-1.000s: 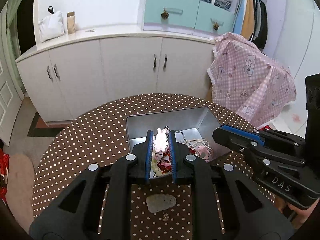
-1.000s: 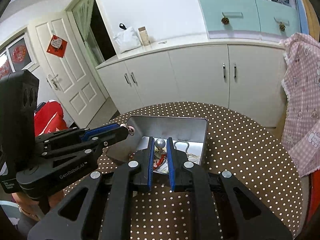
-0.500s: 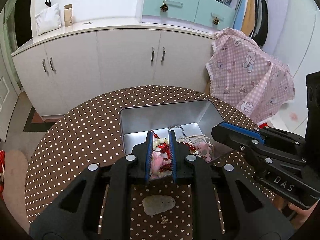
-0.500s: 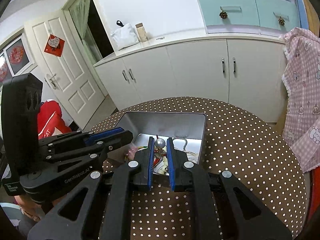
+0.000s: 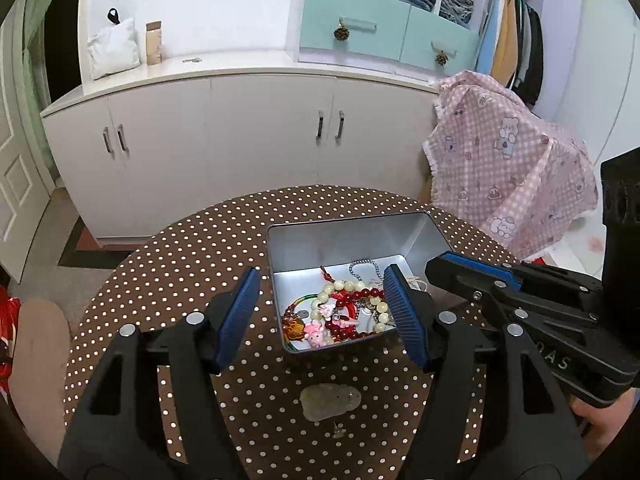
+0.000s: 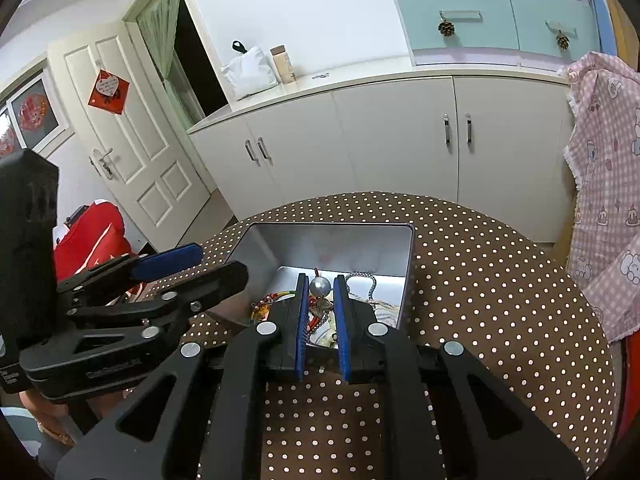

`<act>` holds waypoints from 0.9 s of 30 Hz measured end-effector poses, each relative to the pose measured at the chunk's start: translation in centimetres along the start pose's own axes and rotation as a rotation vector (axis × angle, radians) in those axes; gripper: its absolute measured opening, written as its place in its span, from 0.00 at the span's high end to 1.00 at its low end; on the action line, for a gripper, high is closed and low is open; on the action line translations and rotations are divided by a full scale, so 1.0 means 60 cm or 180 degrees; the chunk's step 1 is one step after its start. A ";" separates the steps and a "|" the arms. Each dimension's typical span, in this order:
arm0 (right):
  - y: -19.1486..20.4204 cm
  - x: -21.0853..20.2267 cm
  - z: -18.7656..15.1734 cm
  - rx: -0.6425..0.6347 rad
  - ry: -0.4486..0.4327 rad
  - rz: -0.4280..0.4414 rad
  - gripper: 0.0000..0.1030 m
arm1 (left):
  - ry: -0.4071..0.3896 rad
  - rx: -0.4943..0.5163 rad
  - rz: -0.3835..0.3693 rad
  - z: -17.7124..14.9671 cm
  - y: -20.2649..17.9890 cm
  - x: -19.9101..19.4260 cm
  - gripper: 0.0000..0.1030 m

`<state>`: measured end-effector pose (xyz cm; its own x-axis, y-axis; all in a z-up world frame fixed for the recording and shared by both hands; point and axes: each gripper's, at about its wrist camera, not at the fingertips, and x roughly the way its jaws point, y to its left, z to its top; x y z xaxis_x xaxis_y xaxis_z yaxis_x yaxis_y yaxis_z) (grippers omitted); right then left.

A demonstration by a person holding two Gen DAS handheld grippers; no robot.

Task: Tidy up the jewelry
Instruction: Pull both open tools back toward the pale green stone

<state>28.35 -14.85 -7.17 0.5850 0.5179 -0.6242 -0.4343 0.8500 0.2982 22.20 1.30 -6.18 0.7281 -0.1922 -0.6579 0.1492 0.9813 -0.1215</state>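
A silver metal tin (image 5: pixel 344 236) sits on the polka-dot table and holds bead bracelets, a chain and a pink charm (image 5: pixel 316 330). My left gripper (image 5: pixel 322 288) is open wide and empty, its jaws astride the tin's near part. My right gripper (image 6: pixel 320 286) is shut on a silver ball (image 6: pixel 320 286), held above the tin (image 6: pixel 332 240). A pale jade pendant (image 5: pixel 330 400) and a small metal piece (image 5: pixel 339 432) lie on the table in front of the tin. The right gripper also shows in the left wrist view (image 5: pixel 440 266).
The round table with brown dotted cloth (image 5: pixel 180 280) stands before white cabinets (image 5: pixel 240 140). A chair draped in pink checked cloth (image 5: pixel 508 168) stands at the right. A white door (image 6: pixel 132 152) and a red bag (image 6: pixel 88 240) are to the left.
My left gripper has opened and dropped the pink-and-white charm with red beads into the tin. My right gripper has stayed shut on the silver ball above the tin.
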 end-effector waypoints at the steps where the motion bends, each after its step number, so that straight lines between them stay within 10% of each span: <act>1: 0.000 0.001 0.000 0.0005 -0.0001 -0.0001 0.89 | -0.0002 0.0010 0.0023 -0.001 0.000 -0.002 0.38; 27: 0.024 -0.109 -0.064 -0.0123 -0.0347 -0.0174 0.58 | -0.0353 0.0148 0.0438 -0.064 -0.030 -0.108 0.27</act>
<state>21.24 -17.39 -5.42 0.6785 0.4801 -0.5560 -0.4246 0.8740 0.2364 14.63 0.81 -4.56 0.8127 -0.0586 -0.5798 0.0720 0.9974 0.0002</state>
